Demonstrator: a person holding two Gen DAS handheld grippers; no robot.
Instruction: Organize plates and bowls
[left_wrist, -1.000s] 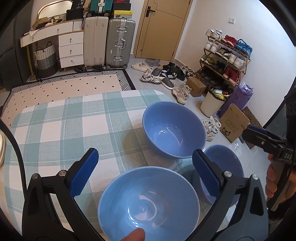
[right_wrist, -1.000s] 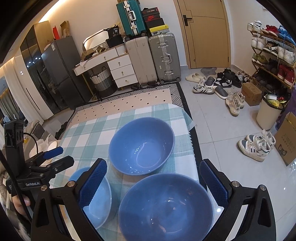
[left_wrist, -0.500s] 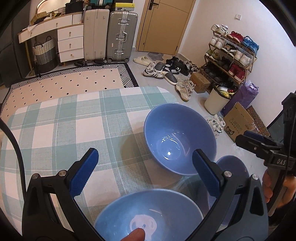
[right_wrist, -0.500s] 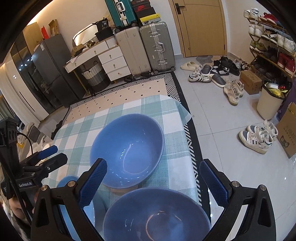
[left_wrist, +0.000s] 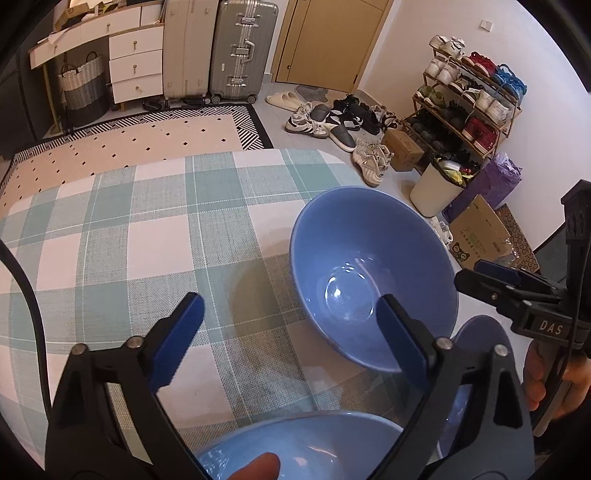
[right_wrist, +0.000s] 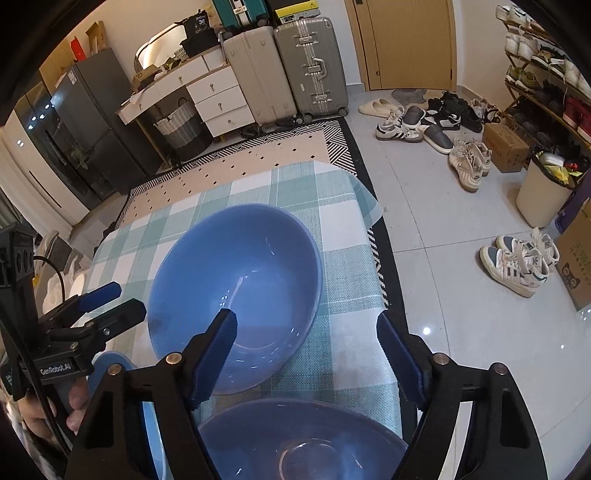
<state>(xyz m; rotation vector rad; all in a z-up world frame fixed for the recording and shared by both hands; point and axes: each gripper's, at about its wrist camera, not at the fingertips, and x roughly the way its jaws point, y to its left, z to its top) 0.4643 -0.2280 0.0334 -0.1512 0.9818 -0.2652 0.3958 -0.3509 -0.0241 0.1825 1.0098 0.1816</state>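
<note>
A checked cloth covered the counter (left_wrist: 110, 258). The large blue bowl (left_wrist: 369, 273) sat right of centre, two more blue bowls (right_wrist: 303, 439) at the lower edge. The left gripper (left_wrist: 291, 325) and right gripper (right_wrist: 306, 332) had just been narrowing, still spread, pinching nothing.

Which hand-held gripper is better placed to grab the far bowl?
Right, probably: the right hand-held gripper already has one pad over the far bowl. The left hand-held gripper sits beside it.
</note>
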